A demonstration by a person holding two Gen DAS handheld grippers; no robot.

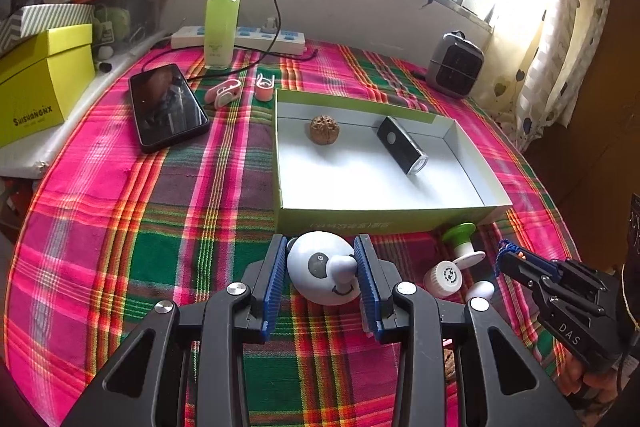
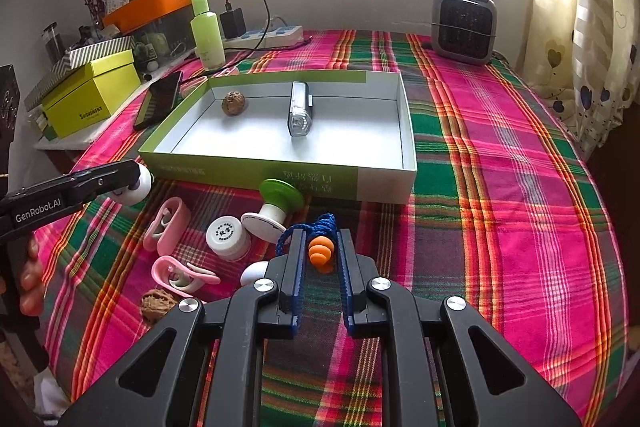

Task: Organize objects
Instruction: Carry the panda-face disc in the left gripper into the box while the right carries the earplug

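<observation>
My left gripper point(image 1: 321, 259) is shut on a white egg-shaped toy with a face point(image 1: 320, 267), held just in front of the green-sided box point(image 1: 384, 219). The box holds a walnut point(image 1: 324, 130) and a black flashlight point(image 1: 402, 145). My right gripper point(image 2: 322, 247) is shut on an orange earplug point(image 2: 320, 251) with a blue cord point(image 2: 320, 223), low over the cloth before the box point(image 2: 280, 171). The left gripper and toy point(image 2: 140, 185) show at the left of the right wrist view. The right gripper point(image 1: 508, 259) shows at the right of the left wrist view.
Loose on the plaid cloth: a green-topped spool point(image 2: 276, 207), a white jar point(image 2: 228, 237), pink clips point(image 2: 168, 225), a second walnut point(image 2: 156, 305), a white ball point(image 2: 254, 273). A phone point(image 1: 168, 107), a green bottle point(image 1: 221, 19), a power strip point(image 1: 256, 39), a heater point(image 2: 464, 25) and yellow boxes point(image 1: 36, 95) stand farther back.
</observation>
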